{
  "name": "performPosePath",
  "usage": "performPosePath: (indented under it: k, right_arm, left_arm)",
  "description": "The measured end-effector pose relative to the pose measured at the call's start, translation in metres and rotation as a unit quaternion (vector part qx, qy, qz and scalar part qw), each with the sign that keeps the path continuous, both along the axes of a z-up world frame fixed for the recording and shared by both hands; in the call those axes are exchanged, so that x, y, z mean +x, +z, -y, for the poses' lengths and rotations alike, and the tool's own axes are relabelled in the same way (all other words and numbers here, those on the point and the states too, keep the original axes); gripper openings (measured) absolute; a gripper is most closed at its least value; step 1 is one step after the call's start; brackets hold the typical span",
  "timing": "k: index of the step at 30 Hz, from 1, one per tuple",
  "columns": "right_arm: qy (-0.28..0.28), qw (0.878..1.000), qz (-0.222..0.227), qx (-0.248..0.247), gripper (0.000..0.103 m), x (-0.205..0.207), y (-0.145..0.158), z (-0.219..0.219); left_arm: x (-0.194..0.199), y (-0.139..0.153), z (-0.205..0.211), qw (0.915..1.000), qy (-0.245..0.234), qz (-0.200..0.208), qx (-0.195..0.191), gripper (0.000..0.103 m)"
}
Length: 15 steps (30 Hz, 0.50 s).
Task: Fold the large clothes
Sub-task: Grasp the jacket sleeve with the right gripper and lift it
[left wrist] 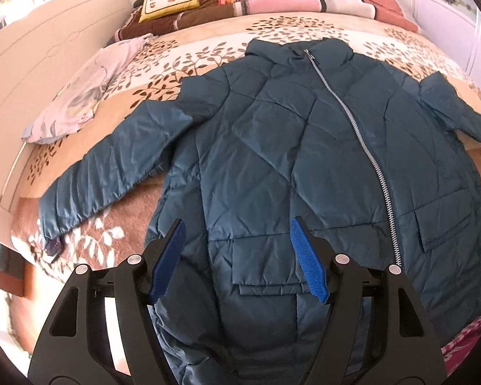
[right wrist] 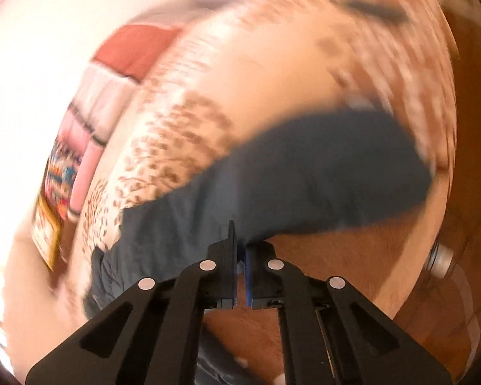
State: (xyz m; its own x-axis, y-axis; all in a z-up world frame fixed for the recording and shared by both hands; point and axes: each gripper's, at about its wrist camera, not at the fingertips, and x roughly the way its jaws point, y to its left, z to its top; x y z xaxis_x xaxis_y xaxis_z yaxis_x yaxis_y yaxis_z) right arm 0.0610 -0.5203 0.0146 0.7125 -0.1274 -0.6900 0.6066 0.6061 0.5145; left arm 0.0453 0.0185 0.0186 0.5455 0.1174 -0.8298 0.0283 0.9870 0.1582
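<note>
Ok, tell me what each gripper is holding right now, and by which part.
The left gripper is open over the jacket front, holding nothing. The right gripper is shut at the edge of the jacket's sleeve; blur hides whether fabric is pinched.

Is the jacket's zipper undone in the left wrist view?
No, the silver zipper runs closed from the collar down the front of the teal jacket, which lies flat on the bed.

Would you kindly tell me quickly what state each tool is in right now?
Left tool: open, over the jacket, holding nothing.
Right tool: jaws nearly together at the edge of the jacket sleeve; blur hides whether fabric is pinched.
</note>
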Motion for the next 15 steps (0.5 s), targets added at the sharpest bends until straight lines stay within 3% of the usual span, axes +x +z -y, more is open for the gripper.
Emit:
performPosePath:
  k: [2,4,5,8,12,15]
  right_arm:
    - [0.045,0.997,0.027,-0.062,0.005,0.012,0.036,-0.026]
    - [0.106,0.983,0.054,-0.137,0.005,0.026,0.073,-0.068]
    - [0.147,0.971,0.069,-0.177,0.005,0.035,0.093,-0.098]
    - [0.243,0.936,0.093,-0.237,0.005,0.066,0.12,-0.174]
    - [0.358,0.891,0.102,-0.259,0.004,0.098,0.116,-0.267]
    - [0.441,0.851,0.072,-0.275,0.004,0.116,0.081,-0.341]
  left_arm:
    - [-0.001,-0.001,-0.003,1.0,0.0,0.004,-0.008,0.068]
    - [-0.002,-0.001,-0.005,0.9999,-0.001,0.006,-0.012,0.068]
    - [-0.003,-0.001,-0.007,0.9998,-0.002,0.008,-0.017,0.068]
    - [-0.004,-0.002,-0.014,0.9995,0.002,0.012,-0.029,0.068]
    - [-0.007,-0.003,-0.028,0.9986,0.017,0.02,-0.046,0.068]
    - [-0.009,-0.003,-0.039,0.9977,0.03,0.024,-0.056,0.068]
